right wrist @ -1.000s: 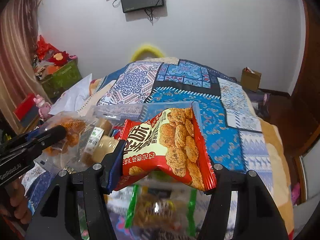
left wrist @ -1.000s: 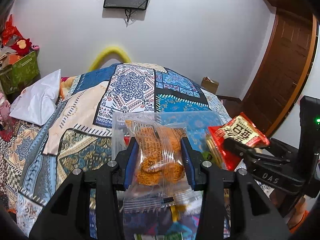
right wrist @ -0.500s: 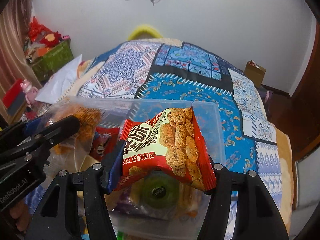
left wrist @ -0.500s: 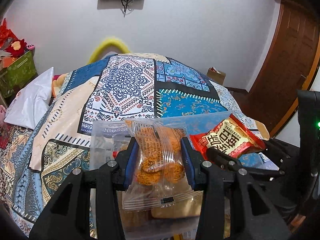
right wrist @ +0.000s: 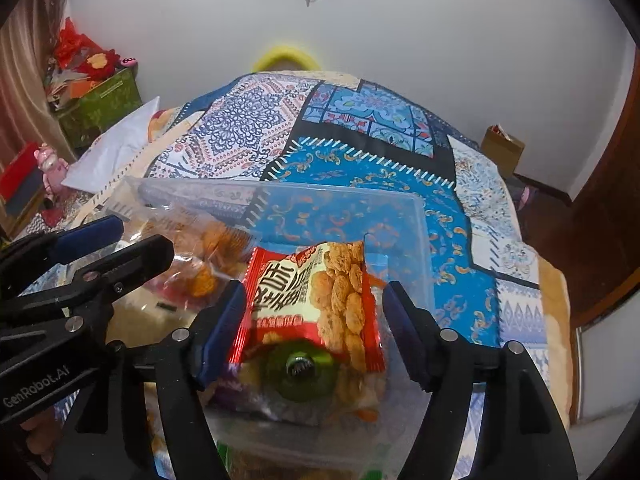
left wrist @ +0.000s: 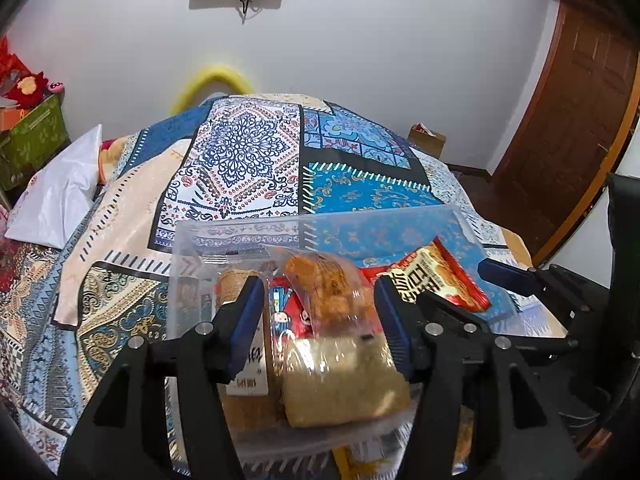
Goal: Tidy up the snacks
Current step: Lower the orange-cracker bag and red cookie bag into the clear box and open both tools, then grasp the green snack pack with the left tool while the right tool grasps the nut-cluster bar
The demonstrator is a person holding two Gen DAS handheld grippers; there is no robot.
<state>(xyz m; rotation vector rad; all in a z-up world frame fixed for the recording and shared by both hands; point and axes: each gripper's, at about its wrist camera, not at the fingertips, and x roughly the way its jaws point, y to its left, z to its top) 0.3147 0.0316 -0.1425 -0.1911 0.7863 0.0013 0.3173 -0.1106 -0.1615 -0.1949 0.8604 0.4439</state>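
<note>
Fingers (left wrist: 250, 312) of the left gripper (left wrist: 318, 312): black arms with blue pads, jaws opening; a clear packet of orange snacks (left wrist: 324, 288) lies between the pads, which stand clear of it on both sides. Fingers (right wrist: 224, 320) of the right gripper (right wrist: 314, 320): same build, jaws opening; a red cracker packet (right wrist: 316, 300) sits between the pads, with a plain gap on its right side and the left pad close beside its edge, contact there unclear.

Bed (left wrist: 248, 160): largest item, covered by a patchwork spread in blue, cream and black prints; carries everything listed below.

Pillow (left wrist: 60, 200): white, at the left edge of the bed.

Clear plastic bin (left wrist: 240, 232): rectangular, transparent walls, standing on the bed spread just ahead of both grippers; holds the snacks.

Contents of the bin, left wrist view: a pale yellow-brown wrapped cake (left wrist: 344, 380) under the clear packet; a red packet with a cartoon figure (left wrist: 284, 316) beside it; a brown snack with a white label (left wrist: 248, 364) at the left.

Contents, right wrist view: a green round-topped item (right wrist: 298, 368) under the red cracker packet, details blurred.

Both task packets rest over the bin's heap, each between its own gripper's pads.
</note>
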